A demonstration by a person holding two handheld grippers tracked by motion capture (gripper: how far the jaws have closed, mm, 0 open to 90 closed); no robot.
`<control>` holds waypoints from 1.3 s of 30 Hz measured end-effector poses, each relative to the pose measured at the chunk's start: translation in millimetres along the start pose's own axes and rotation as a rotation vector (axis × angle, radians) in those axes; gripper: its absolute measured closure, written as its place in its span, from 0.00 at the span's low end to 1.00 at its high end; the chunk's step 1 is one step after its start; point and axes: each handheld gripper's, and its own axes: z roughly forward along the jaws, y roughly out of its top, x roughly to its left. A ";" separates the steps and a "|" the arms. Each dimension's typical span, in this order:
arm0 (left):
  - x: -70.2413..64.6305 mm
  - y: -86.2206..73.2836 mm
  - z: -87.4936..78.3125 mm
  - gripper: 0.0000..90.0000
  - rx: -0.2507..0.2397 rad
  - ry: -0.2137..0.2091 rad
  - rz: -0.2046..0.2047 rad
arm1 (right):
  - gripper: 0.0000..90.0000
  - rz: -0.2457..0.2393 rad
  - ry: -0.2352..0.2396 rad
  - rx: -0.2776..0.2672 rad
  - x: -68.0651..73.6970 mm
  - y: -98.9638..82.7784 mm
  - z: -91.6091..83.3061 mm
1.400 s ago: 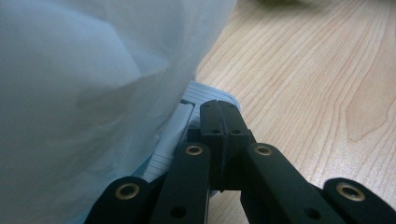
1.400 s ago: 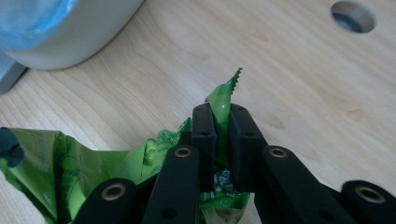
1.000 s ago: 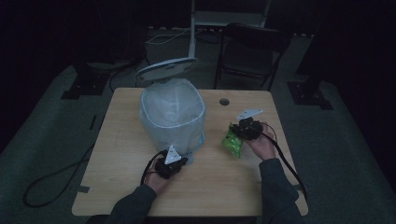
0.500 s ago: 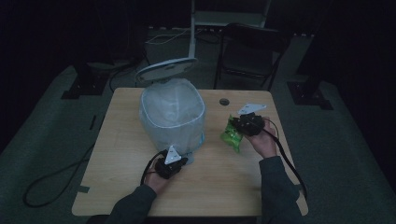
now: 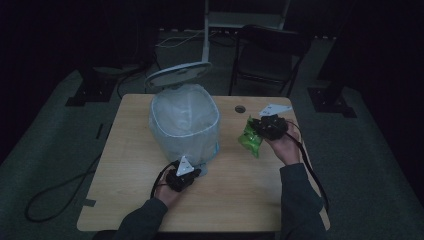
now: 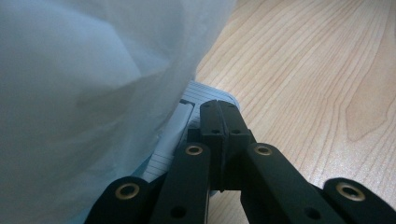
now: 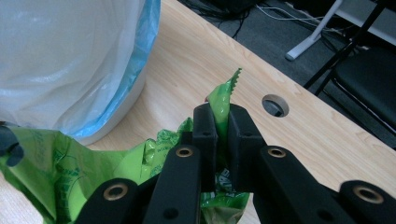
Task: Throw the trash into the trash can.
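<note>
A pale bin point(image 5: 184, 120) lined with a white plastic bag stands mid-table, its round lid point(image 5: 177, 75) tipped open behind it. My left gripper point(image 5: 192, 173) rests at the bin's near base. In the left gripper view its jaws are shut point(image 6: 219, 105), touching the bin's blue-white foot point(image 6: 205, 93) under the hanging bag point(image 6: 84, 84). To the right of the bin, my right gripper point(image 5: 256, 127) holds a crumpled green wrapper point(image 5: 249, 139) just above the table. The jaws point(image 7: 222, 114) are shut on the wrapper's serrated edge point(image 7: 224, 95), with the bin's liner point(image 7: 70, 56) close beside it.
The wooden table point(image 5: 250, 200) has a round cable hole point(image 5: 240, 108) near its far edge, behind the right gripper. A black chair point(image 5: 270, 50) and a white stand stay beyond the table. Cables trail from both grippers and across the dark floor.
My right gripper has carried the green wrapper slightly farther from me and upward. The left gripper has stayed at the bin's base.
</note>
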 end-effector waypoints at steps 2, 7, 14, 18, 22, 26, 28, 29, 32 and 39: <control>0.0 0.0 0.0 1.00 0.000 -0.001 0.000 | 0.92 0.002 0.000 -0.002 -0.4 0.8 -0.7; 0.0 0.0 0.0 1.00 0.000 -0.001 -0.001 | 0.92 -0.001 0.002 -0.014 -1.7 4.8 -4.3; -0.1 0.0 0.1 1.00 -0.002 -0.001 -0.002 | 0.92 -0.006 -0.004 -0.027 -2.0 10.9 -10.0; -0.3 -0.1 0.3 1.00 -0.004 -0.001 -0.005 | 0.92 -0.007 -0.003 -0.042 -1.7 15.3 -14.8; -0.3 0.0 0.2 1.00 -0.004 -0.001 -0.005 | 0.92 -0.007 -0.004 -0.049 -2.0 19.3 -17.7; -0.3 -0.1 0.3 1.00 -0.004 -0.001 -0.005 | 0.92 -0.014 -0.005 -0.058 -1.7 25.3 -20.9; -0.3 -0.1 0.3 1.00 -0.004 -0.001 -0.005 | 0.92 -0.017 -0.006 -0.060 -1.3 26.9 -21.7; -0.3 -0.1 0.3 1.00 -0.004 -0.002 -0.005 | 0.92 -0.020 -0.005 -0.064 -1.0 28.4 -22.5; -0.2 -0.1 0.2 1.00 -0.004 -0.002 -0.004 | 0.92 -0.024 -0.007 -0.071 -0.2 33.1 -24.8; -0.2 0.0 0.0 1.00 -0.002 -0.003 -0.005 | 0.92 -0.040 -0.008 -0.086 1.9 43.5 -29.3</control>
